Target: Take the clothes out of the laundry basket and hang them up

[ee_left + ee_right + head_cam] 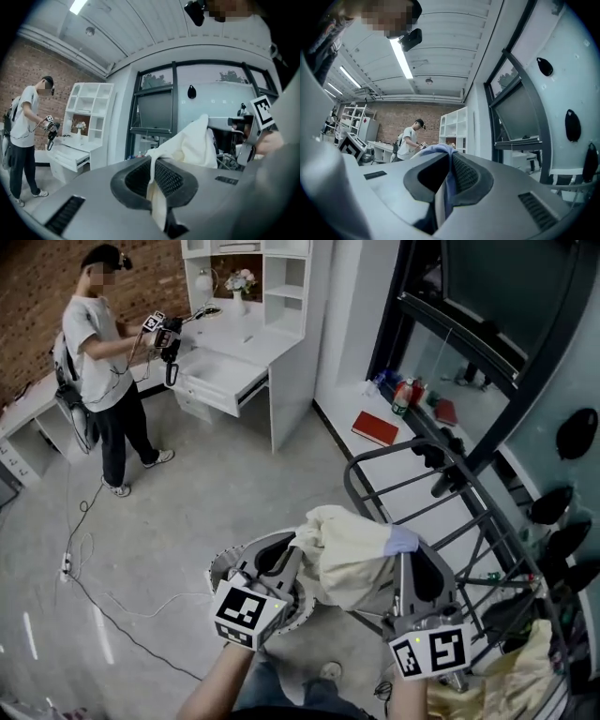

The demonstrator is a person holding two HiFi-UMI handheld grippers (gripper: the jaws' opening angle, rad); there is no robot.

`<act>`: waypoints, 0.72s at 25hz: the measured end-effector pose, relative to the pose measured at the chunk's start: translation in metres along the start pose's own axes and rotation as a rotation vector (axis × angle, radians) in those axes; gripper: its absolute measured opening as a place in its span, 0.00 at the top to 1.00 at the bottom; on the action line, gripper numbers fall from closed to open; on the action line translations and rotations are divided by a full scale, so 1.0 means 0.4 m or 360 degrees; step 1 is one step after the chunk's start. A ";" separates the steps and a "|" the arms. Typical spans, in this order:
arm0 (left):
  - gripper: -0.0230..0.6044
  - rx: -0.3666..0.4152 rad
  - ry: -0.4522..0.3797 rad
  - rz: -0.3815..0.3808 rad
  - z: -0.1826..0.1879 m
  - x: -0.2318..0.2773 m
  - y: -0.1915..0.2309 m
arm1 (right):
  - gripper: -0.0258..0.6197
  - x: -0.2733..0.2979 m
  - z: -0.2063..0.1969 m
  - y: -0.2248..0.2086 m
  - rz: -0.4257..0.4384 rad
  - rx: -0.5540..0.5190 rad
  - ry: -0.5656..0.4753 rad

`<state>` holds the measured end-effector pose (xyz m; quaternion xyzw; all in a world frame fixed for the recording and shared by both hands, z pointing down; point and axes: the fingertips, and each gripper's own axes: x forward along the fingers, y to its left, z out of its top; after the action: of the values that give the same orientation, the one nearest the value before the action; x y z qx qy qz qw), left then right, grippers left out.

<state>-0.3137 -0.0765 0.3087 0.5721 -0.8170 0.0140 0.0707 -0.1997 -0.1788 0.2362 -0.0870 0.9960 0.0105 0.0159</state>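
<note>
**Right gripper, jaws closed on cloth.**
The right gripper (449,161) fills the lower half of the view, with its two dark jaws pressed together on a fold of bluish cloth (440,149). The fold rises just above the jaw tips and runs down the seam between them. Behind it, a person (410,140) stands at a white desk (380,147) before a brick wall (393,123). A white shelf unit (453,129) stands to their right. A dark window frame (520,89) slants up at right, and a ceiling light (401,56) runs overhead.
</note>
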 end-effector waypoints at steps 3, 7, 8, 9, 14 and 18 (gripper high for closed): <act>0.92 0.0035 -0.0075 -0.0104 0.081 0.047 -0.086 | 0.92 -0.069 0.015 -0.073 -0.0134 -0.0022 -0.0020; 0.92 0.0041 -0.0155 -0.0264 0.159 0.088 -0.201 | 0.92 -0.162 0.045 -0.146 -0.0313 -0.0034 -0.0056; 0.92 0.0036 -0.0164 -0.0299 0.172 0.099 -0.232 | 0.92 -0.188 0.052 -0.166 -0.0361 -0.0036 -0.0062; 0.92 0.0040 -0.0167 -0.0331 0.182 0.110 -0.264 | 0.92 -0.216 0.058 -0.188 -0.0409 -0.0038 -0.0068; 0.92 0.0076 -0.0190 -0.0526 0.216 0.181 -0.499 | 0.92 -0.399 0.080 -0.351 -0.0629 -0.0037 -0.0081; 0.92 0.0062 -0.0192 -0.0637 0.235 0.227 -0.646 | 0.92 -0.517 0.095 -0.445 -0.0771 -0.0080 -0.0070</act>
<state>-0.1113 -0.2600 0.2128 0.7240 -0.6895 -0.0187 0.0120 0.0359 -0.3173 0.2020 -0.3234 0.9450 0.0330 0.0373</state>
